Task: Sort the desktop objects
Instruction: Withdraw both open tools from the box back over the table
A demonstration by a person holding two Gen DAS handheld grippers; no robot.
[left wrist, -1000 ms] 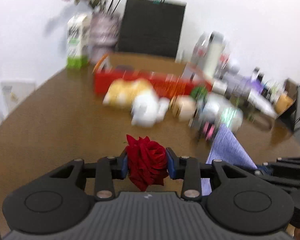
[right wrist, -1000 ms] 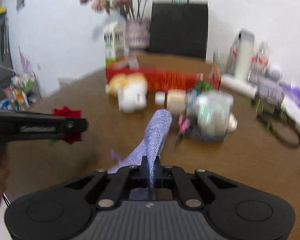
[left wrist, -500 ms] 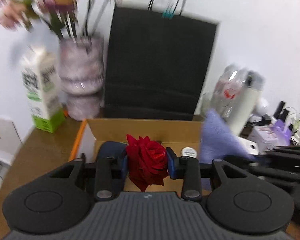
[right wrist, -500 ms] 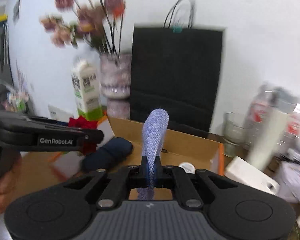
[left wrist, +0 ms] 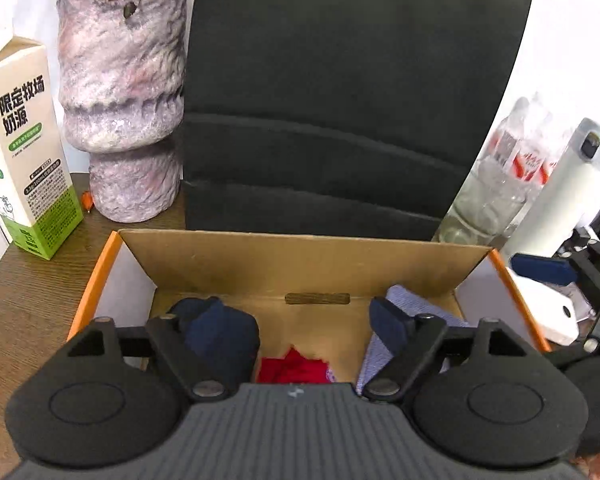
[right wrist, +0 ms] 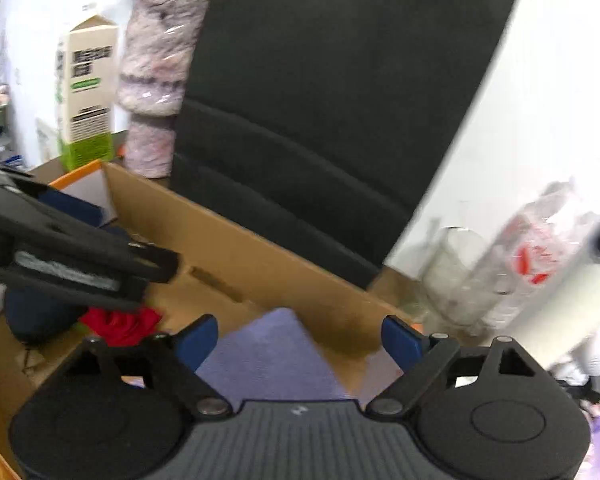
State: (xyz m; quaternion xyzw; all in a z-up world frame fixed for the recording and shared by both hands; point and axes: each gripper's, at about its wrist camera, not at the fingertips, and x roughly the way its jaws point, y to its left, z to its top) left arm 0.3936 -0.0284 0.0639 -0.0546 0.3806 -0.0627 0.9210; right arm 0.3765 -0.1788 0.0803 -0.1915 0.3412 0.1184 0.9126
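In the left wrist view the left hand-held gripper [left wrist: 296, 320] is opening above the cardboard box [left wrist: 300, 256], the red rose [left wrist: 292, 368] it pinched before now lying below its spread jaws, while in the right wrist view the right hand-held gripper [right wrist: 300, 340] is opening too, its formerly held purple cloth [right wrist: 268, 356] dropped just beneath.

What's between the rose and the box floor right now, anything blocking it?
Nothing visible. The rose already lies in the box, beside the dark blue bundle and the purple cloth. The left gripper is opening with nothing between its jaws, above the rose.
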